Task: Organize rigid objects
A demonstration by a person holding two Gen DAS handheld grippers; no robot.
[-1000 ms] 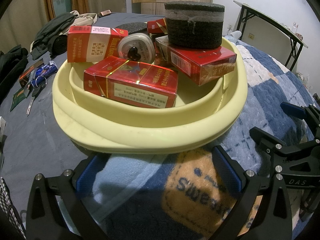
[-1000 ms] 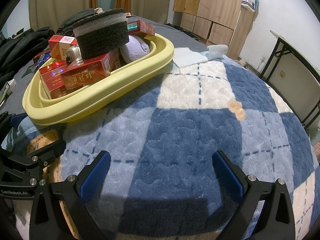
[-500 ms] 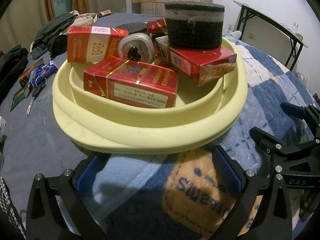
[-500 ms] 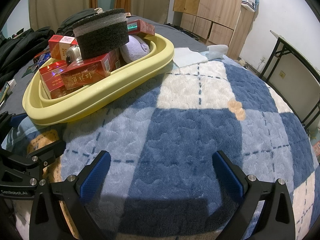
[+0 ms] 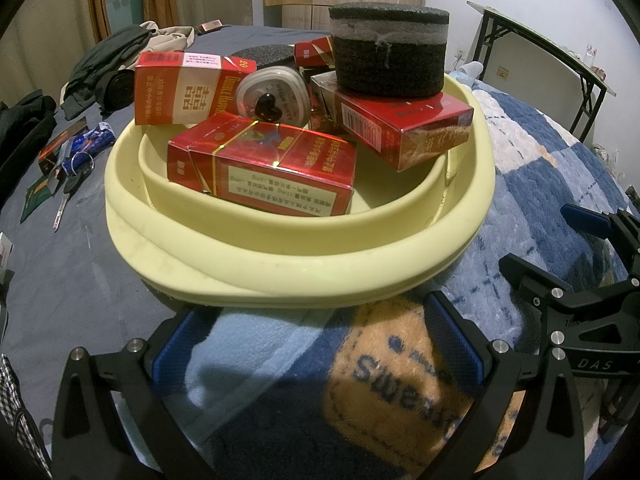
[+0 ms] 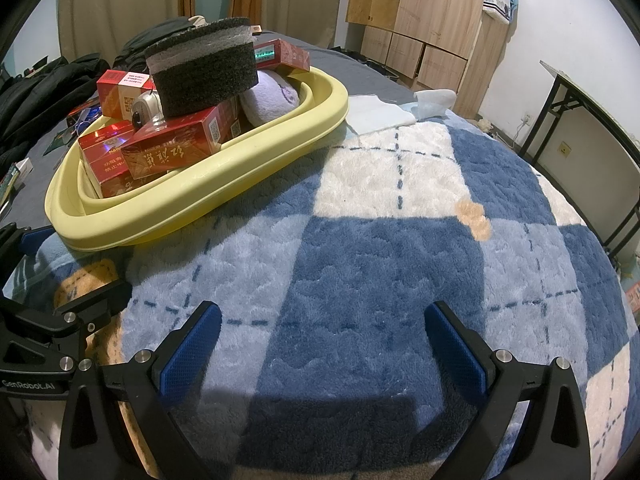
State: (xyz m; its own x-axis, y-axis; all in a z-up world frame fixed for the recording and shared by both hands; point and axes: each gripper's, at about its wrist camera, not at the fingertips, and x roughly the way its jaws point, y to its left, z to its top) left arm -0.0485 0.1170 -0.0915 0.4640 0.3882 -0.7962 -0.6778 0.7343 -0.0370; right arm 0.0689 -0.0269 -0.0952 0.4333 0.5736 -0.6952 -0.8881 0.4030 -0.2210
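Observation:
A pale yellow basin (image 5: 280, 264) (image 6: 256, 160) sits on the bed and holds several red cigarette boxes (image 5: 264, 170) (image 6: 172, 152), a round dark sponge stack (image 5: 390, 50) (image 6: 202, 70), a small round white case (image 5: 272, 94) and a lilac plush (image 6: 272, 96). My left gripper (image 5: 316, 350) is open and empty just in front of the basin's near rim. My right gripper (image 6: 320, 344) is open and empty over the blue checked blanket (image 6: 380, 240), to the right of the basin.
Keys and small cards (image 5: 68, 172) lie on the grey sheet left of the basin. Dark clothes (image 5: 108, 64) are piled behind. A folding table (image 6: 592, 120) stands at right, wooden cabinets (image 6: 420, 12) at the back. A white cloth (image 6: 384, 112) lies beyond the basin.

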